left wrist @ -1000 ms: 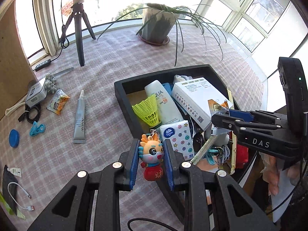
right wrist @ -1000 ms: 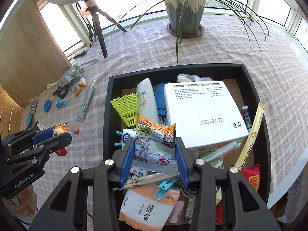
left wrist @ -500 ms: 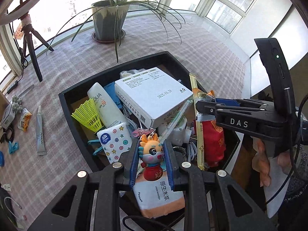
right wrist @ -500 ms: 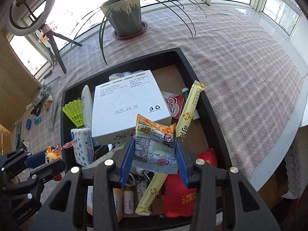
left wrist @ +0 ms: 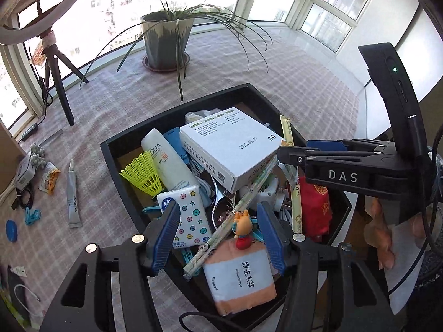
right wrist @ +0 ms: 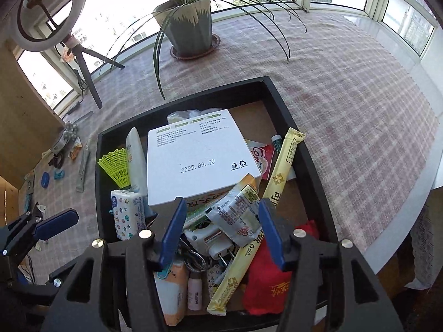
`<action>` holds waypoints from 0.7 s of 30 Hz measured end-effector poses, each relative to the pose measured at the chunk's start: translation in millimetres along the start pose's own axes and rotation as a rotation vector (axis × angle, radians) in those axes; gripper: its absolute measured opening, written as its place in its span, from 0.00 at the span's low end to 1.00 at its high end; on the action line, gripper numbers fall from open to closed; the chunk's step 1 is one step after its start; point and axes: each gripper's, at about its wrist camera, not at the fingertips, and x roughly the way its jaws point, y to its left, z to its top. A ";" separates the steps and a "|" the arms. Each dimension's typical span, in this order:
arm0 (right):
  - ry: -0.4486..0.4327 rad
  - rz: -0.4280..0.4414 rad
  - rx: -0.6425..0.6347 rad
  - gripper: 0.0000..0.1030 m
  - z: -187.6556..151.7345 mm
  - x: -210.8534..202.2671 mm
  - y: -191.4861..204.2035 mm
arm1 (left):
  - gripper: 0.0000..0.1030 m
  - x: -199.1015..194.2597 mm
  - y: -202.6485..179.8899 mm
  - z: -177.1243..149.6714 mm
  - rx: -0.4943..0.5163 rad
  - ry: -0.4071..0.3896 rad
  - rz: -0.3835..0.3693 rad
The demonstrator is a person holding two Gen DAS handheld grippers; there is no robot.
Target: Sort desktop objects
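A black tray (left wrist: pixel 116 166) (right wrist: pixel 279 102) on the checked tablecloth holds several items, a white box (left wrist: pixel 229 141) (right wrist: pixel 199 155) on top. My left gripper (left wrist: pixel 217 235) is open over the tray's near end. An orange dragon keychain (left wrist: pixel 242 231) lies free between its fingers on an orange tissue pack (left wrist: pixel 241 276). My right gripper (right wrist: pixel 221 229) is open over the tray. A coffee sachet (right wrist: pixel 238 213) lies free between its fingers, on the pile against the white box. The right gripper also shows in the left wrist view (left wrist: pixel 293 155).
Loose items lie left of the tray: a grey tube (left wrist: pixel 73 196), a snack packet (left wrist: pixel 49 181), a blue clip (left wrist: pixel 31 215), a blue cap (left wrist: pixel 11 231). A potted plant (left wrist: pixel 166 38) and a tripod (left wrist: pixel 58 83) stand at the back. The table edge (right wrist: pixel 432 182) runs along the right.
Both grippers have opened. The keychain dropped from the left one onto the tissue pack, and the sachet dropped from the right one onto the pile.
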 end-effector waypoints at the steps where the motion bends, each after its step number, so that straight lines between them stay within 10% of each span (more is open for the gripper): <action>1: -0.002 0.006 -0.004 0.52 0.8 -0.7 3.9 | 0.54 -1.1 6.3 0.0 -0.012 0.000 0.005; 21: 0.031 0.206 -0.252 0.52 30.7 21.4 174.5 | 0.54 -36.3 220.4 -34.1 -0.386 -0.024 0.231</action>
